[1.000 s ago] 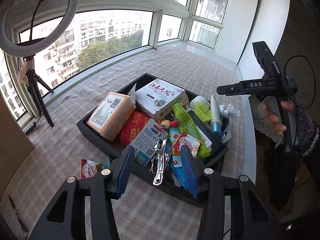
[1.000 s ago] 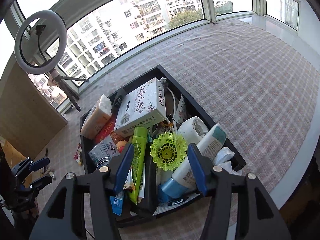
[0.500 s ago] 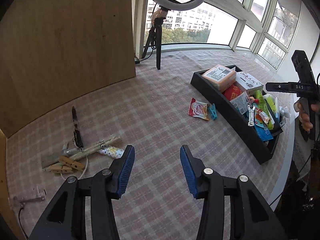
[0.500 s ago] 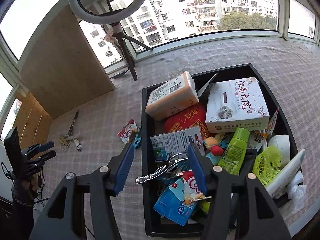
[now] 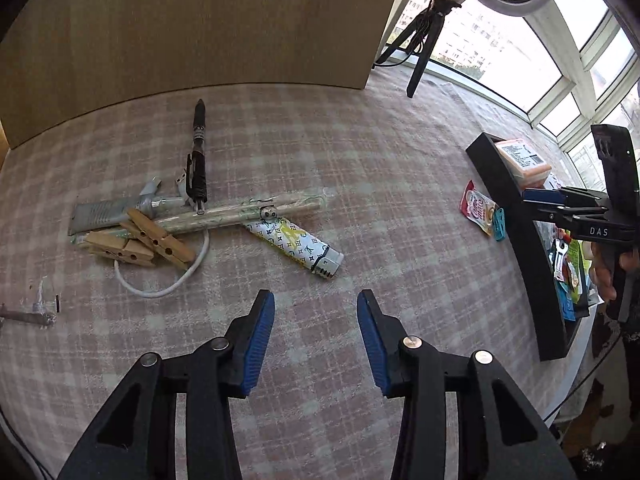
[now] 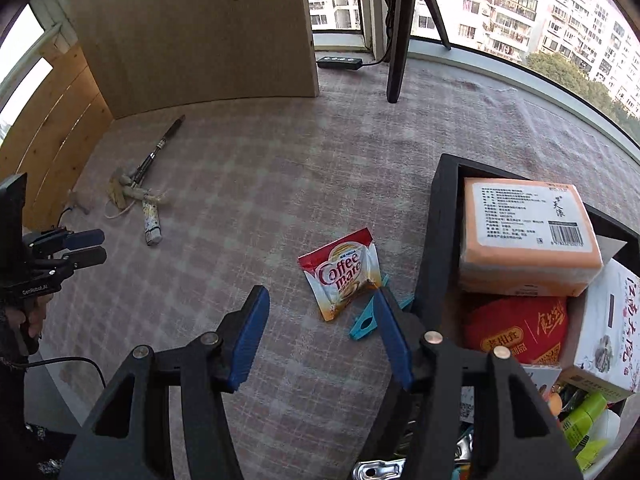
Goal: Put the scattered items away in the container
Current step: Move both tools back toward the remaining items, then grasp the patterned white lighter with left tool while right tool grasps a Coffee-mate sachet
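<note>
Both grippers are hovering spread and empty over the checkered counter (image 5: 360,168).
The patterned tube (image 5: 296,246) is lying just ahead of the left gripper (image 5: 316,312), beside wooden clothespins (image 5: 140,242); the coffee sachet (image 6: 342,274) is lying before the right gripper (image 6: 322,304), beside the black container (image 6: 434,248).

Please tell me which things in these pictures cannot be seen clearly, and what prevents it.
- Teal clip, right wrist view: partly hidden behind the right gripper finger.
- Container, left wrist view: most contents hidden by its wall and the right gripper.
- Pile beside the pen, right wrist view: too small to identify.
</note>
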Motion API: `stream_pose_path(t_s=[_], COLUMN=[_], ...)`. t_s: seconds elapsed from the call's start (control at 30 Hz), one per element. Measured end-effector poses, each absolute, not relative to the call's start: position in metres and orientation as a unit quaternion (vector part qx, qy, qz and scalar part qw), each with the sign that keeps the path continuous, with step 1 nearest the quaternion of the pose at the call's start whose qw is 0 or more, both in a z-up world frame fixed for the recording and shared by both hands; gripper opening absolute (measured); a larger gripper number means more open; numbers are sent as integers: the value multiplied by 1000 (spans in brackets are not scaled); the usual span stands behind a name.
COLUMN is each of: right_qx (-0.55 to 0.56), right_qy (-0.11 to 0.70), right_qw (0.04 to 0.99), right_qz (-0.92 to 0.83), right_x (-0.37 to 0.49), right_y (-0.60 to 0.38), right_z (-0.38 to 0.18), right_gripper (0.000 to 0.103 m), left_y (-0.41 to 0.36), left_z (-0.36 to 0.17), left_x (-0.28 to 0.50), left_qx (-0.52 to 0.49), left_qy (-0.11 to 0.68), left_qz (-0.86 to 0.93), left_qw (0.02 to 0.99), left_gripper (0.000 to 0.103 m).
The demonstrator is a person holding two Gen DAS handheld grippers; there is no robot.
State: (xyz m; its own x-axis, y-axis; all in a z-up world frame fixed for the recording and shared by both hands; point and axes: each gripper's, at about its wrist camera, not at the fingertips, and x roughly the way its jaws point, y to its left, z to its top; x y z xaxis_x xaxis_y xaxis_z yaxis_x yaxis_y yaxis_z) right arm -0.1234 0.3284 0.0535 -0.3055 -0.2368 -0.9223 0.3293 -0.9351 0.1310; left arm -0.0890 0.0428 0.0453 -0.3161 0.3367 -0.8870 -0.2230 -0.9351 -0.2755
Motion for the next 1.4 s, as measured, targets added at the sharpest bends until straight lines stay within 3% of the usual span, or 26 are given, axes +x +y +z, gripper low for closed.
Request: stream_pose_path(t_s=[0.23, 0.4, 0.77, 0.87, 1.0, 1.1, 1.13, 1.17, 1.2, 1.4], right_qx=[593, 625, 670, 660, 659, 659, 657, 658, 658, 649], right_qy=[77, 97, 137, 158, 155, 155, 153, 146, 139, 123], right_qw=[187, 176, 199, 196, 193, 193, 194, 197, 198, 204], right_qz=[-779, -754, -702, -708, -710, -711, -712, -712, -713, -723], right_x=[-164, -183, -181, -175, -177, -178, -178, -178, -178, -177], right_y=[319, 311, 300, 295, 296, 299, 300, 302, 304, 313], right_z=[36, 19, -7, -5, -1, 1, 2, 3, 4, 11], right_gripper=[53, 55, 57, 48, 28, 24, 19, 15, 13, 11], left_y=[59, 77, 102, 108, 104, 110, 111, 110, 107, 93], left_z=[19, 14, 15, 16, 15, 14, 15, 16, 16, 18], left_x=[-124, -133, -131, -128, -141, -145, -144, -143, -143, -137], left_qx=[-597, -601, -596, -594, -595, -591, -587, -585, -585, -585], left_qy=[-55, -27, 20, 30, 5, 24, 30, 28, 16, -10], left_qz=[794, 792, 792, 793, 795, 797, 799, 801, 800, 796], left_qw=[107, 104, 129, 131, 120, 121, 123, 127, 133, 157], left_gripper=[47, 52, 52, 52, 52, 52, 49, 33, 24, 24])
